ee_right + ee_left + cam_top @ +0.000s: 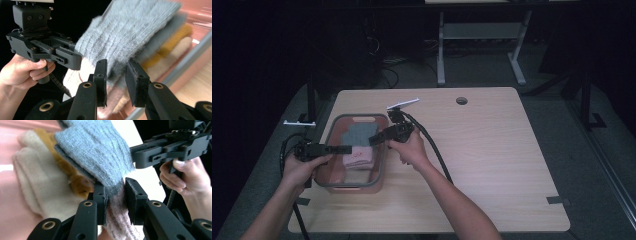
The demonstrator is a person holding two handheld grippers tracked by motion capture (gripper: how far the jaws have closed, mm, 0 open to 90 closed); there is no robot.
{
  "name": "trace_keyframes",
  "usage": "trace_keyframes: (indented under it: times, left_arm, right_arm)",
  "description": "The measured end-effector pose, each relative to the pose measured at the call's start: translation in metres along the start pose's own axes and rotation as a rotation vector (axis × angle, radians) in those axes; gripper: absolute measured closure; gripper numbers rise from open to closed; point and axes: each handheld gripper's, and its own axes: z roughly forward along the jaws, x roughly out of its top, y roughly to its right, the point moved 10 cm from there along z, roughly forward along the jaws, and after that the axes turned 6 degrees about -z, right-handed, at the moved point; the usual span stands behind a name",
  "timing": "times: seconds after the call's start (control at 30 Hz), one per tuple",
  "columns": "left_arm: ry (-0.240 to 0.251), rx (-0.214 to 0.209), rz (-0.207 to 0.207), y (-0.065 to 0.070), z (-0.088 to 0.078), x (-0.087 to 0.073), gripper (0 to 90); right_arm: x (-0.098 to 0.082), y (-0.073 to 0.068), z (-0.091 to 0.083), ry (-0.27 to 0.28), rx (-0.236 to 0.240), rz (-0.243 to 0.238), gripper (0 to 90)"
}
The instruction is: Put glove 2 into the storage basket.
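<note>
Left gripper (116, 195): jaws clamped on the grey sock's (100, 150) edge, at 9 o'clock of the bin (384, 150)
Grey sock: atop pink (358, 156), mustard (75, 180), cream socks (32, 180) inside the bin
Right gripper (116, 77): jaws parted around the sock's other end, at 3 o'clock

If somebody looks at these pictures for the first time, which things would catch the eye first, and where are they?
First comes the pink bin at the table's left side, filled with knitted items. A grey knit piece lies on top, with mustard and cream ones beneath. The left gripper is shut on the grey piece's edge, while the right gripper reaches in from the opposite side, its fingers around the knit's edge.
</note>
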Motion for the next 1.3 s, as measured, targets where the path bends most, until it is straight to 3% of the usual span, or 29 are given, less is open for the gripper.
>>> trace_keyframes:
  times: [0.13, 0.23, 0.27, 0.3, 0.37, 0.47, 0.57, 0.73, 0.87, 1.03, 1.3]
  left_arm:
    - [-0.029, 0.041, -0.012, -0.012, 0.005, -0.005, 72.5]
    - [-0.063, 0.100, -0.010, -0.026, 0.011, -0.011, 72.2]
    - [-0.063, 0.100, -0.010, -0.026, 0.011, -0.011, 71.9]
    - [-0.078, 0.133, -0.003, -0.031, 0.013, -0.013, 71.3]
    - [-0.080, 0.141, 0.005, -0.032, 0.013, -0.013, 70.2]
    - [-0.087, 0.193, 0.012, -0.037, 0.011, -0.012, 68.1]
    - [-0.088, 0.208, 0.010, -0.038, 0.010, -0.012, 65.5]
    - [-0.085, 0.281, 0.050, -0.038, 0.007, -0.009, 60.2]
    - [-0.067, 0.299, 0.066, -0.032, 0.002, -0.002, 53.7]
    - [-0.030, 0.294, 0.067, -0.027, -0.003, 0.007, 52.7]
    - [-0.003, 0.252, 0.076, -0.014, -0.007, 0.016, 52.3]
  right_arm:
    - [0.000, 0.004, -0.003, 0.011, -0.001, 0.009, 70.6]
    - [-0.001, 0.006, -0.007, 0.014, -0.010, 0.005, 70.3]
    - [-0.001, 0.006, -0.007, 0.014, -0.010, 0.005, 70.3]
    - [-0.002, 0.007, -0.010, 0.019, -0.012, 0.006, 70.2]
    - [-0.002, 0.008, -0.013, 0.020, -0.019, 0.008, 69.8]
    - [-0.001, 0.009, -0.018, 0.027, -0.027, 0.004, 69.1]
    - [-0.002, 0.009, -0.024, 0.029, -0.031, -0.001, 68.7]
    - [-0.004, 0.013, -0.034, 0.041, -0.047, 0.004, 68.0]
    - [-0.009, 0.017, -0.043, 0.046, -0.060, 0.007, 66.4]
    - [-0.011, 0.019, -0.050, 0.050, -0.072, 0.007, 65.7]
    - [-0.014, 0.024, -0.065, 0.067, -0.087, 0.007, 63.9]
